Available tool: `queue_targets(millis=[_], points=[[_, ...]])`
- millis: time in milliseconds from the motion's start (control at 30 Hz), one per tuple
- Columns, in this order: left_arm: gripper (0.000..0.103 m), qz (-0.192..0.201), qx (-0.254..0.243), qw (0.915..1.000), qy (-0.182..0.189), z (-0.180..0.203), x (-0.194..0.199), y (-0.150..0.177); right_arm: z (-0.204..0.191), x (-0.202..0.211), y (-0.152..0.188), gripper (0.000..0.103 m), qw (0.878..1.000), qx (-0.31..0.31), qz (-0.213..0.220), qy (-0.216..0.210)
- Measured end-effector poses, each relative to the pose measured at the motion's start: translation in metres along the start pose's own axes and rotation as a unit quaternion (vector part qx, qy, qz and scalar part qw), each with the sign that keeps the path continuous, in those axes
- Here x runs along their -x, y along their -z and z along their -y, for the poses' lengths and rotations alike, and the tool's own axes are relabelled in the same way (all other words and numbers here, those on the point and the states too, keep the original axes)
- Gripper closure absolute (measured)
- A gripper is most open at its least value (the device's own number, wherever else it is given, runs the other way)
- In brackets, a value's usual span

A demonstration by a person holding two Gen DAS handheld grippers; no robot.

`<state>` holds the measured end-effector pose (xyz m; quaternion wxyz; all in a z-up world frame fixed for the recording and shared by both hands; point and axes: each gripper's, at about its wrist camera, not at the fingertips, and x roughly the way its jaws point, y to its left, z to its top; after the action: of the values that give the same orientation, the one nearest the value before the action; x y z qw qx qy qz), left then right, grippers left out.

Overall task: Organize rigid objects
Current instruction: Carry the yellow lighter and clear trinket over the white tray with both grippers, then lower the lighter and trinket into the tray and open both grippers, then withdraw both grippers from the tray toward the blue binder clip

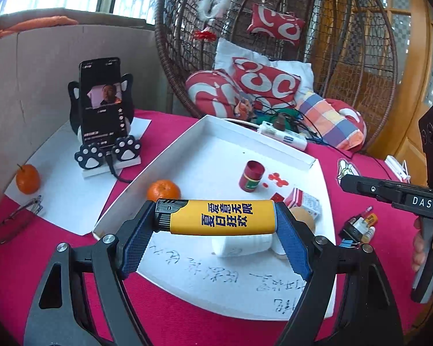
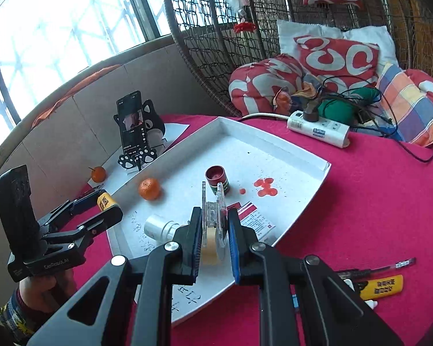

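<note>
The left gripper (image 1: 215, 225) tilts downward over the near edge of the white tray (image 1: 187, 150), its fingers clamped endwise on a yellow lighter (image 1: 216, 216) lying crosswise. The right gripper (image 2: 215, 230), also angled down above the tray's near edge, is clenched on a tape dispenser (image 2: 212, 225) held upright.
</note>
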<state>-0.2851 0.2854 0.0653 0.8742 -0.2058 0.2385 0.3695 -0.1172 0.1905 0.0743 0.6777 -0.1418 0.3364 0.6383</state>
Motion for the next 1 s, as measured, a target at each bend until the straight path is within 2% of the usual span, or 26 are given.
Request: queue_targets(millis=[200, 500, 567, 600, 633, 667, 700, 767, 833, 1000], points=[[0.021, -0.017, 0.015, 0.9997, -0.012, -0.012, -0.019, 0.000, -0.009, -0.041, 0.000, 0.087, 1.000, -0.008, -0.021, -0.008], [0.021, -0.023, 0.022, 0.9994, -0.015, 0.001, -0.033, -0.005, -0.008, -0.063, -0.003, 0.086, 0.999, -0.038, -0.007, 0.008], [0.019, -0.016, 0.022, 0.9995, -0.016, 0.001, -0.031, -0.004, -0.009, -0.055, 0.000, 0.079, 0.999, -0.027, 0.006, 0.028], [0.017, -0.011, 0.022, 0.9996, -0.016, 0.001, -0.029, -0.004, -0.009, -0.050, 0.002, 0.066, 0.999, -0.027, 0.014, 0.032], [0.013, -0.006, 0.023, 0.9996, -0.015, 0.000, -0.026, -0.004, -0.008, -0.043, 0.003, 0.045, 0.999, -0.028, 0.024, 0.033], [0.009, -0.001, 0.024, 0.9996, -0.016, 0.001, -0.024, -0.005, -0.008, -0.036, 0.003, 0.032, 0.998, -0.029, 0.035, 0.034], [0.000, 0.006, 0.023, 0.9995, -0.018, 0.002, -0.020, -0.005, -0.007, -0.027, 0.004, 0.013, 0.998, -0.030, 0.048, 0.036], [0.000, 0.016, 0.019, 0.9995, -0.021, 0.005, -0.013, -0.005, -0.006, -0.011, 0.005, 0.009, 0.996, -0.028, 0.071, 0.036], [0.000, 0.021, 0.010, 0.9995, -0.020, 0.010, -0.007, -0.003, -0.006, 0.004, 0.007, 0.000, 0.995, -0.022, 0.089, 0.039], [0.000, 0.034, -0.014, 0.9993, -0.007, 0.027, 0.007, 0.001, 0.000, 0.051, 0.014, 0.000, 0.987, -0.016, 0.152, 0.056]])
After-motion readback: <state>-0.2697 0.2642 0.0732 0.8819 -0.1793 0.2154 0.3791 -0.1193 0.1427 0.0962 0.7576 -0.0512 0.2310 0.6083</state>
